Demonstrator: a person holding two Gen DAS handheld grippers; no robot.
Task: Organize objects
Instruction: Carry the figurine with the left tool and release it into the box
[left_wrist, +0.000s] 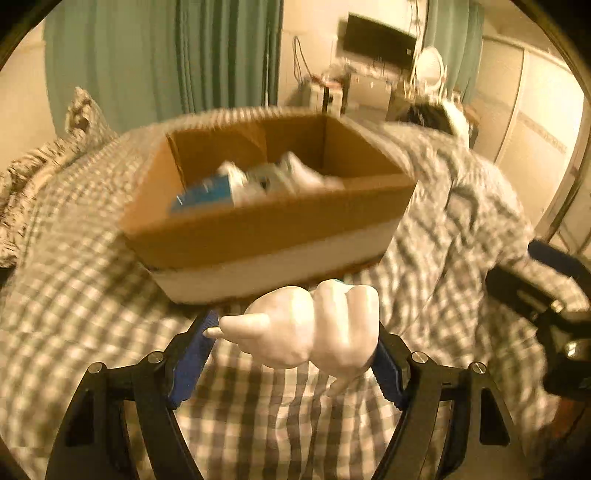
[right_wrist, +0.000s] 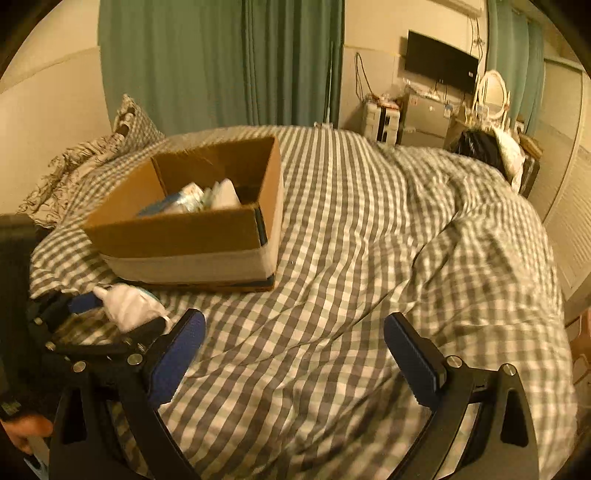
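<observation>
My left gripper (left_wrist: 295, 332) is shut on a white glossy figurine (left_wrist: 310, 328), held just above the checked bedspread (left_wrist: 92, 314) in front of an open cardboard box (left_wrist: 266, 229). The box holds a blue packet (left_wrist: 207, 194) and several white items (left_wrist: 295, 173). In the right wrist view the left gripper (right_wrist: 122, 314) with the figurine (right_wrist: 129, 306) is at the lower left, near the box (right_wrist: 184, 236). My right gripper (right_wrist: 295, 350) is open and empty over the bedspread (right_wrist: 351, 229), to the right of the box.
Pillows (right_wrist: 92, 155) lie at the head of the bed, left of the box. A rumpled duvet (right_wrist: 480, 221) rises on the right. Green curtains (right_wrist: 221, 62), a wall TV (right_wrist: 439, 62) and a cluttered dresser (right_wrist: 424, 118) stand beyond the bed.
</observation>
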